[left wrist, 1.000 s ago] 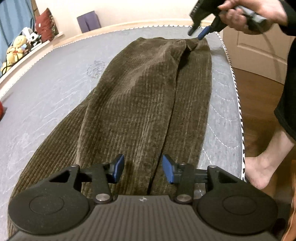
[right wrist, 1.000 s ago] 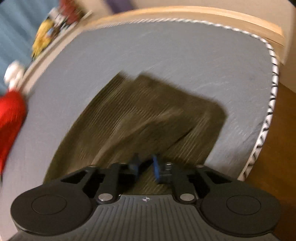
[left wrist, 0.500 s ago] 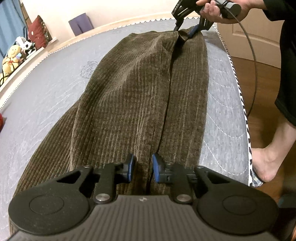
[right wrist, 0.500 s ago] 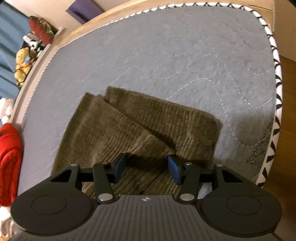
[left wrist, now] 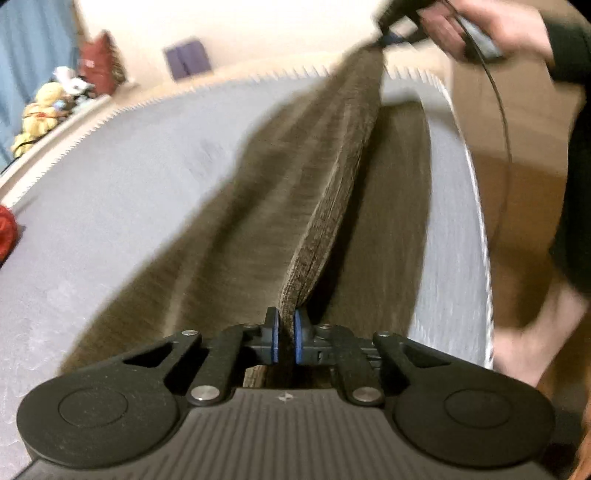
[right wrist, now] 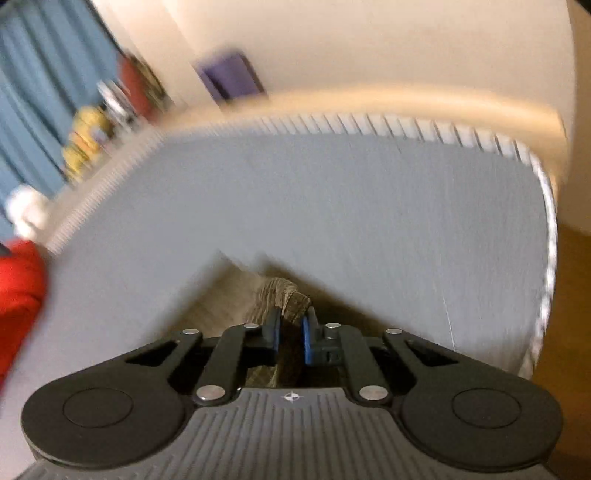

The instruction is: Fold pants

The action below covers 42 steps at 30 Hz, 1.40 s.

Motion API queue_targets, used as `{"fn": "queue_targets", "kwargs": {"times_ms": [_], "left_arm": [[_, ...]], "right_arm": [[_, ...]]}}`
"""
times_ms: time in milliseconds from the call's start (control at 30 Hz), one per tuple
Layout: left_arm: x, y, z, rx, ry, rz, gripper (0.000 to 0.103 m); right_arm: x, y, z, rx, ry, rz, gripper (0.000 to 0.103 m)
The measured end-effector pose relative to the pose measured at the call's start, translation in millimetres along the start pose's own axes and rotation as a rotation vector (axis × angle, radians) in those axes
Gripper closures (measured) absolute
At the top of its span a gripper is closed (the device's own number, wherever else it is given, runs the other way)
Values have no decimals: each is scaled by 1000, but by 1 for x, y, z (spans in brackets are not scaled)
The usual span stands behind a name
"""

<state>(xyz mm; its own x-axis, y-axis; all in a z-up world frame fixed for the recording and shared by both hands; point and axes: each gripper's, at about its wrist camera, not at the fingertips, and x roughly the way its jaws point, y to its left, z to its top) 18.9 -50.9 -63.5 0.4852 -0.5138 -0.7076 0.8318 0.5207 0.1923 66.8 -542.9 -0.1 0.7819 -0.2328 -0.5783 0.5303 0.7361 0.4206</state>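
Left wrist view: the left gripper (left wrist: 284, 334) has just been closing, and its blue pads (left wrist: 273, 338) now pinch a raised fold of the brown ribbed corduroy pants (left wrist: 332, 192). From the pads that fold runs as a lifted ridge across the grey quilted mattress (left wrist: 122, 206) to the far right corner, where the right gripper (left wrist: 388, 33), held in a person's hand (left wrist: 491, 26), pulls its other end up off the surface. The rest of the pants lies flat on the mattress on both sides of the ridge, along the right edge with its black-and-white trim (left wrist: 480, 206). A thin black cable (left wrist: 506, 122) hangs from the hand, and a bare foot (left wrist: 524, 354) stands on the wooden floor (left wrist: 517, 184) just beside that edge.

Right wrist view: the right gripper (right wrist: 291, 334) has also just been closing, and its pads clamp a bunched bit of the pants cloth that sticks up between them. Beyond it the mattress is bare to the far edge. The picture is motion-blurred. Past the left edge sit soft toys (right wrist: 88, 136) and a red cloth (right wrist: 18, 291) before a blue curtain (right wrist: 44, 92).
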Motion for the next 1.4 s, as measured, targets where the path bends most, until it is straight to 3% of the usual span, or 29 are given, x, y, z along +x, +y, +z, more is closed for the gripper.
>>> {"fn": "queue_targets", "kwargs": {"times_ms": [67, 133, 267, 333, 400, 433, 500, 600, 733, 800, 900, 967, 1033, 1100, 1133, 1200, 1267, 1333, 1400], "left_arm": [[-22, 12, 6, -56, -63, -81, 95], [-25, 7, 2, -50, -61, -182, 95], [11, -36, -14, 106, 110, -230, 94], [17, -47, -16, 159, 134, -217, 93], [13, -39, -9, 121, 135, -253, 92], [10, -36, -8, 103, 134, -271, 92], [10, -35, -9, 108, 151, -285, 93], [14, -49, -16, 154, 183, -287, 93], [2, -33, -7, 82, 144, -311, 84], [-12, -13, -3, 2, 65, -314, 68], [-27, 26, 3, -140, -45, -207, 62], [-33, 54, 2, -216, -86, -77, 62], [-34, 81, -3, -292, -92, 32, 62], [-29, 103, -9, -348, -84, 148, 62], [-25, 110, -10, -360, -73, 170, 61], [-14, 121, -17, -373, -52, 222, 49], [-4, 127, -22, -376, -28, 243, 44], [4, 130, -26, -373, -13, 218, 37], [16, 132, -27, -357, 7, 223, 22]], "right_arm": [[-24, -1, 10, -29, -52, 13, 92], [-31, -11, 8, -58, -28, -73, 92], [14, -66, -19, 70, 240, -281, 91], [35, -81, -28, 93, 300, -288, 87], [37, -76, -21, 52, 267, -290, 75], [34, -73, -16, 38, 229, -306, 73], [25, -63, -5, -16, 130, -334, 57], [21, -54, 8, -73, 19, -286, 52], [48, -41, 13, -129, 38, -107, 50], [67, -34, 16, -152, 62, -79, 46], [97, -29, 15, -192, 94, -51, 38], [113, -15, 11, -221, 116, -35, 38], [123, -8, 11, -245, 116, -31, 37], [124, -2, 13, -249, 115, -33, 30], [125, 2, 11, -250, 119, -25, 29], [130, 7, 8, -279, 126, -10, 29], [133, 13, 5, -317, 120, -20, 30], [135, 15, 2, -336, 128, -8, 35], [142, 19, 1, -348, 147, -3, 67]]}}
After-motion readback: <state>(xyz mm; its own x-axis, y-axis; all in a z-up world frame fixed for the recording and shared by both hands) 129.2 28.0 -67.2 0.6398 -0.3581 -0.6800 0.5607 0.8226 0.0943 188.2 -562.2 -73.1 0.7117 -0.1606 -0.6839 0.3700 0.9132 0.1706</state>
